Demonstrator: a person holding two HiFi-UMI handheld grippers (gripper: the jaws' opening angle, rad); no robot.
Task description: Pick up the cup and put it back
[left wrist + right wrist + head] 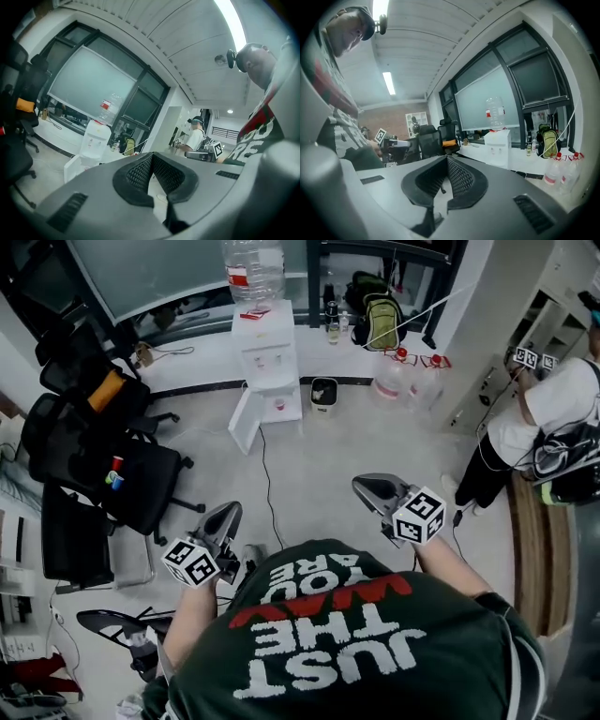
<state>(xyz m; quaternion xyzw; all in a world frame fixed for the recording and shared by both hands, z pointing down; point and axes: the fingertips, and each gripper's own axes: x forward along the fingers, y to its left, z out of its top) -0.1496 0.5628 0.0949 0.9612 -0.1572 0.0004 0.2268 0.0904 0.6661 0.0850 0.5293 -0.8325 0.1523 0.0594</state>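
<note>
No cup shows plainly in any view. A white water dispenser (pixel 267 357) with a large bottle (pixel 253 268) on top stands at the far wall, its lower door swung open. A small reddish thing (pixel 279 405) sits in that lower compartment; I cannot tell what it is. My left gripper (pixel 225 515) and right gripper (pixel 370 487) are held in front of my chest above the floor, well short of the dispenser. Both are shut with nothing between the jaws. The dispenser also shows in the left gripper view (pixel 93 140) and the right gripper view (pixel 499 145), beyond the left gripper (pixel 151 154) and the right gripper (pixel 446 158).
Black office chairs (pixel 103 460) crowd the left side. Another person (pixel 553 423) stands at a counter on the right. A small bin (pixel 323 392), water jugs (pixel 403 381) and a green backpack (pixel 382 320) lie near the dispenser. A cable (pixel 267 474) runs across the floor.
</note>
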